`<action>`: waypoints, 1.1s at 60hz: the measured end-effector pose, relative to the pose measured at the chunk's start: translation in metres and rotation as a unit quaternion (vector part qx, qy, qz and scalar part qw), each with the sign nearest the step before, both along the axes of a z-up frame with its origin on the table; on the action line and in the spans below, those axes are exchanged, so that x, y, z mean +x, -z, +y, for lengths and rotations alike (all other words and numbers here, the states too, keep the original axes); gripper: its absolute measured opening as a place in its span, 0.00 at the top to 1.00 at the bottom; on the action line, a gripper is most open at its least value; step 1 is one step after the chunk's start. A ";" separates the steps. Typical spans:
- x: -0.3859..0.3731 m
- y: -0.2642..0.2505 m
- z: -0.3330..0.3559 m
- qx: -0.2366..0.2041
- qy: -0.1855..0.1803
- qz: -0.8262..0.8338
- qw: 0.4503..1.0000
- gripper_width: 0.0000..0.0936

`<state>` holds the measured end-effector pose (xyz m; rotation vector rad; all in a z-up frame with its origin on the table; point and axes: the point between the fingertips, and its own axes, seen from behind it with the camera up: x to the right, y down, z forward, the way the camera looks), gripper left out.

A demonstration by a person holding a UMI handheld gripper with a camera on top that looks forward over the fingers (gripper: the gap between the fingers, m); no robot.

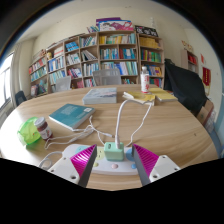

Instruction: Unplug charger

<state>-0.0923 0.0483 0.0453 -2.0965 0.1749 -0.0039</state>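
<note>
1. The claw (114, 163) sits at the bottom centre of the frame, its fingers spread wide, pink pads (80, 155) facing inward.
2. The charger (114, 152), a small pale green block, rests on the worktop (170, 125) between the fingertips, with a gap on either side.
3. White cables (122, 118) run up from the charger toward mid-frame; another loops off to the lower left.
4. At left lie a green bag (31, 130) and a teal book (71, 115).
5. The right half of the worktop is open wood out to its rounded edge.
6. At the far edge are a grey box (100, 94) and a bottle (145, 82).
7. Bookshelves (100, 55) line the back wall.
</note>
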 end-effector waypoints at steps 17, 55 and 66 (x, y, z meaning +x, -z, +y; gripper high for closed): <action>0.003 0.016 0.010 -0.011 0.003 -0.028 1.000 0.70; 0.162 -0.075 -0.024 -0.045 0.059 -0.122 0.990 0.73; 0.183 0.001 -0.073 -0.166 0.049 -0.081 0.981 0.73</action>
